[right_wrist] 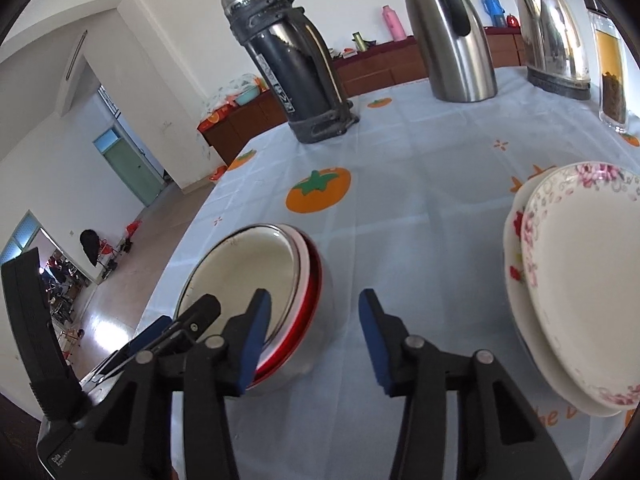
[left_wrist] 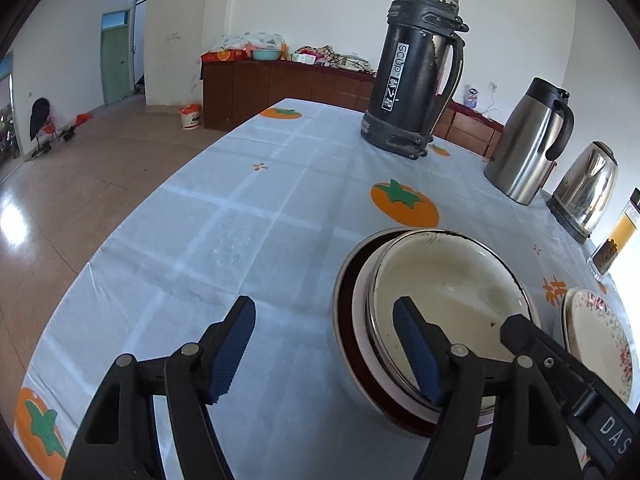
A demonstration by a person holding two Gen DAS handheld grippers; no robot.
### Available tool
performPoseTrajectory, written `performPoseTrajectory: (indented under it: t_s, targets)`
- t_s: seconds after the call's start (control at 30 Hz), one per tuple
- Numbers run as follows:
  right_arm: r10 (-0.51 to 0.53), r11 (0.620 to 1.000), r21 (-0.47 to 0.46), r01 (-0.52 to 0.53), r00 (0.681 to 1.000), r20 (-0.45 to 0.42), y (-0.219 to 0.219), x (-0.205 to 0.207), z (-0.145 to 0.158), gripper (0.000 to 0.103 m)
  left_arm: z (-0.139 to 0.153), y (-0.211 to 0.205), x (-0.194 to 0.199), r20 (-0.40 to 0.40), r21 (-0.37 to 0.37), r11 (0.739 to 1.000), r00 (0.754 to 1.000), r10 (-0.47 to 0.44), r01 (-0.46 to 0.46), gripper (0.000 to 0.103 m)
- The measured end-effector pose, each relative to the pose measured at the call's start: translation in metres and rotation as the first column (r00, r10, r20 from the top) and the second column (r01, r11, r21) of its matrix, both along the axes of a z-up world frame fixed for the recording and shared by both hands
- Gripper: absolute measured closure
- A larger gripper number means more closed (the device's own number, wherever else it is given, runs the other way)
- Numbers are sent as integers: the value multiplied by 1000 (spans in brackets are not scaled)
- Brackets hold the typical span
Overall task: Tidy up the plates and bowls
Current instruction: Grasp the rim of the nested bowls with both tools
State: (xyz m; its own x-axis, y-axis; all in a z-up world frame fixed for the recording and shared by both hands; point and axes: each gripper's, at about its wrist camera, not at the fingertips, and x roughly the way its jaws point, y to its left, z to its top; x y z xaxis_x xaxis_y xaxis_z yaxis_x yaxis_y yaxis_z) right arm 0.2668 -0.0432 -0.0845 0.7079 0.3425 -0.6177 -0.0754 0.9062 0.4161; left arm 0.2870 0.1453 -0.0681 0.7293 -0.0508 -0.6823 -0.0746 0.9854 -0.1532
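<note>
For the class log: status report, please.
Left gripper open, right gripper open, both empty. Bowl stack nested; floral plates stacked. Nothing in the way.

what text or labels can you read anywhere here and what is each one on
"SCUD", then characters too blurred to read: white label on the black thermos flask.
"DAS", cut off by the picture's edge: body of the right tool, seen from the left wrist.
"he", part of an orange word cut off by the plates: tablecloth.
Small white print on the left tool's body: too small to read.
Label on the white bucket: too blurred.
</note>
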Motion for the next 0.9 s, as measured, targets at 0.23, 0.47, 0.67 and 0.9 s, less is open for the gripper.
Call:
performPoseTrajectory:
  t_s: [0.23,0.47,0.67,0.9]
  targets:
    - [14,997,78,-9,998,-60,3,11,-13,61,-8,0,9,-27,-89,996,1000,5,-7,62]
    - [1,998,60,2,999,-40,7,7,-14,65,-11,-4,8,-22,-100,995,1000,12,-14,73]
    - [11,1000,20,-10,1000,-18,10,4,-12,68,-9,-6,5,-19,-92,996,1000,18,-20,74]
    - [8,1000,7,-8,1000,-12,10,1,-12,72,-6,-11,-3,-10,-45,999,1000,26,-27,74]
